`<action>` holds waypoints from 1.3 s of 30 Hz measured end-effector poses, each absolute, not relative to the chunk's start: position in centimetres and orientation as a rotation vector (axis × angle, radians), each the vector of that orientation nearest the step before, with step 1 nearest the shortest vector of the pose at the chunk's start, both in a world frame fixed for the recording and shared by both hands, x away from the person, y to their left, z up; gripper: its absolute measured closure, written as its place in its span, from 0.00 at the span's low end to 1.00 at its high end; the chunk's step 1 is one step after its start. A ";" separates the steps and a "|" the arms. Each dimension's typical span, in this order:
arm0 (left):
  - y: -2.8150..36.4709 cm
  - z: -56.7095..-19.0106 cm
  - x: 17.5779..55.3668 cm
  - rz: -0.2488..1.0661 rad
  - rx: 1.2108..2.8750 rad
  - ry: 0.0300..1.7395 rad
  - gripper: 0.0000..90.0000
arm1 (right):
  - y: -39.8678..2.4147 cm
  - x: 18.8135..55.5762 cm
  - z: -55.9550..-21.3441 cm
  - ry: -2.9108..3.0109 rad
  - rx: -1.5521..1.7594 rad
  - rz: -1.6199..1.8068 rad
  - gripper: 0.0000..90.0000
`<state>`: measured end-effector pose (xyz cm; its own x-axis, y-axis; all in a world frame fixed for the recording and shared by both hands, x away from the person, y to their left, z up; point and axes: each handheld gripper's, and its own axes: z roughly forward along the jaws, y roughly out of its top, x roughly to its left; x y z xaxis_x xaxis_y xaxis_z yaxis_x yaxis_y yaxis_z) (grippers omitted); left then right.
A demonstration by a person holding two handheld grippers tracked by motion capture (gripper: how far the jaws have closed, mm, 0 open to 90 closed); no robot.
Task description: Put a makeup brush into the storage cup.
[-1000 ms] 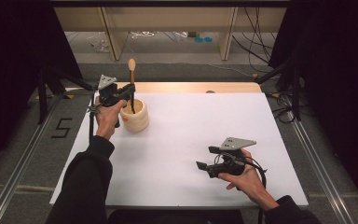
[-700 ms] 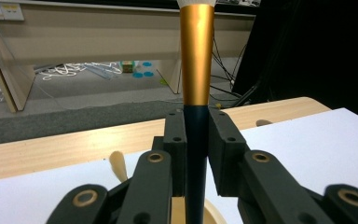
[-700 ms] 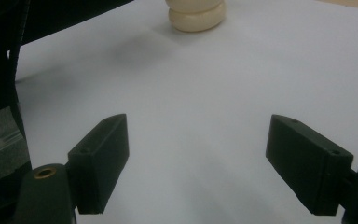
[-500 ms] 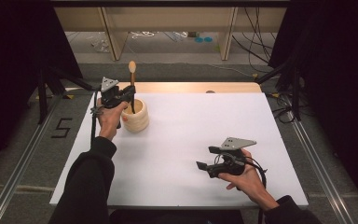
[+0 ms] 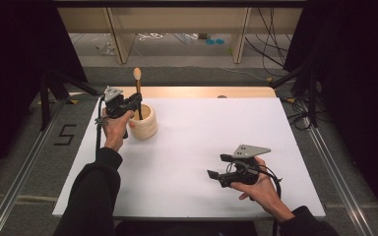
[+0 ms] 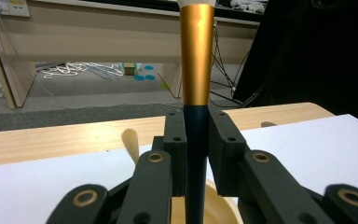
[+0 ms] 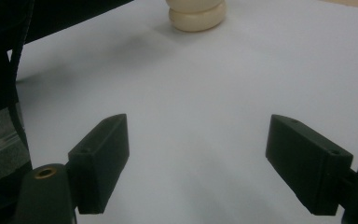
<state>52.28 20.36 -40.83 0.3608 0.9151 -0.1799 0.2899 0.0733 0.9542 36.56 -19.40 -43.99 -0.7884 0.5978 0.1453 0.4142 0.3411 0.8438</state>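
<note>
A brush stands upright with its pale tip (image 5: pixel 137 73) up and its dark handle (image 6: pixel 196 154) reaching down into a cream ribbed pot (image 5: pixel 146 127) at the table's far left. My left gripper (image 5: pixel 134 102) is shut on the handle just below the gold ferrule (image 6: pixel 197 56), right above the pot's rim (image 6: pixel 220 205). My right gripper (image 5: pixel 216 176) rests low over the white table at the near right, open with nothing between its jaws. From the right gripper (image 7: pixel 198 163) the pot (image 7: pixel 196 14) stands far off.
The white tabletop (image 5: pixel 202 142) spreads bare between the two hands. A wooden strip (image 5: pixel 197 92) runs along its far edge. Beyond it are wooden shelf legs (image 5: pixel 120 39) and cables on the floor. Dark stands (image 5: pixel 44 93) flank the table.
The left gripper has sunk slightly with the brush, so the handle sits a little deeper in the pot. The right gripper has stayed put.
</note>
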 end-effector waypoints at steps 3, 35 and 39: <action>20.3 -41.1 52.2 0.675 1.465 1.159 0.87 | -19.4 36.6 -44.0 2.410 0.917 1.427 0.25; 21.1 -43.6 51.7 0.619 1.496 1.185 0.75 | -19.3 36.6 -44.1 2.433 0.907 1.431 0.25; 21.3 -43.4 51.5 0.614 1.498 1.187 0.72 | -19.2 36.6 -44.1 2.432 0.907 1.435 0.25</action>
<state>51.53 21.27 -43.43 0.3695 0.9049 -0.2115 0.3508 0.0750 0.9334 36.57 -19.24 -44.07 -0.7988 0.5826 0.1502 0.4132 0.3497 0.8408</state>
